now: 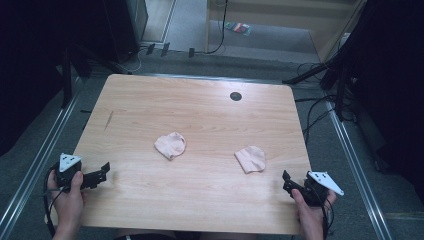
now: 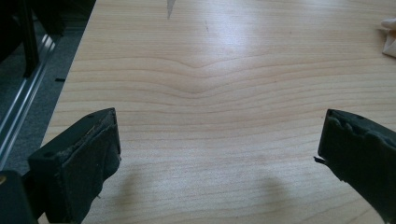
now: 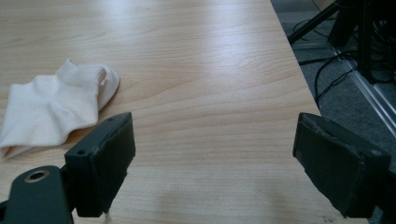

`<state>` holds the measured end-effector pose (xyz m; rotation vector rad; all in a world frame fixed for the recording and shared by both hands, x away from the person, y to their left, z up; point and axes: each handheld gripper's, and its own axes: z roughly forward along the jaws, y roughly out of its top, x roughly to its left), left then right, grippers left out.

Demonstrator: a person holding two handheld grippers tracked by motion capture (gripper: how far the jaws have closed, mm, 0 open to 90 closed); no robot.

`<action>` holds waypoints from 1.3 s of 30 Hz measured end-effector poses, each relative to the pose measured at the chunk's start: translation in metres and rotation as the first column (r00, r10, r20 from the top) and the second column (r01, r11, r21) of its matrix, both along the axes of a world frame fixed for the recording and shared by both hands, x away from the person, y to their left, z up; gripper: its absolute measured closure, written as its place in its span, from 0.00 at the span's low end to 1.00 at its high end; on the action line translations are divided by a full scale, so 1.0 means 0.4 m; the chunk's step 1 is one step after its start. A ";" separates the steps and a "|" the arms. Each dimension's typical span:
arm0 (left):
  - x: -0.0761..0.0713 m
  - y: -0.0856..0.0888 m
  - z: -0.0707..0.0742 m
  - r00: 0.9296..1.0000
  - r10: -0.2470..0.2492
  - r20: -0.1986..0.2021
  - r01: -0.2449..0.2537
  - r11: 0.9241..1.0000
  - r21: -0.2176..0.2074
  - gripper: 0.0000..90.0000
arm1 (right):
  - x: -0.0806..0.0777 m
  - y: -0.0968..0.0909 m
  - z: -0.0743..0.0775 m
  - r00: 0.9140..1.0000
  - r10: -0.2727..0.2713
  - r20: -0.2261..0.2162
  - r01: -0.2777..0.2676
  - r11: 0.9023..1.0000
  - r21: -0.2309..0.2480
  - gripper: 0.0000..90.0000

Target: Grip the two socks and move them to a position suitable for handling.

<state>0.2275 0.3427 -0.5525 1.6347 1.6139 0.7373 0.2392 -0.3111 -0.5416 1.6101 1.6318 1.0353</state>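
Two small pale socks lie apart on the wooden table (image 1: 200, 115): one sock (image 1: 170, 145) near the middle, the other sock (image 1: 250, 159) to its right. My left gripper (image 1: 102, 172) rests at the table's front left edge, open with nothing between its jaws. In the left gripper view the left gripper (image 2: 219, 149) faces bare wood, with a corner of a sock (image 2: 388, 39) at the far right. My right gripper (image 1: 289, 181) sits at the front right edge, open and empty. In the right gripper view the right gripper (image 3: 212, 163) has the right sock (image 3: 53, 107) ahead to its left.
A dark round hole (image 1: 235, 96) marks the table's far side. Cables (image 1: 320, 110), black stands and metal floor rails (image 1: 40, 160) surround the table. The right table edge (image 3: 299, 79) drops to grey floor.
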 end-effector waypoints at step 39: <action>0.002 0.010 -0.001 1.000 0.004 -0.004 -0.004 0.999 -0.045 0.00 | 0.087 0.262 0.116 0.980 0.200 -0.018 -0.201 0.975 -0.098 0.51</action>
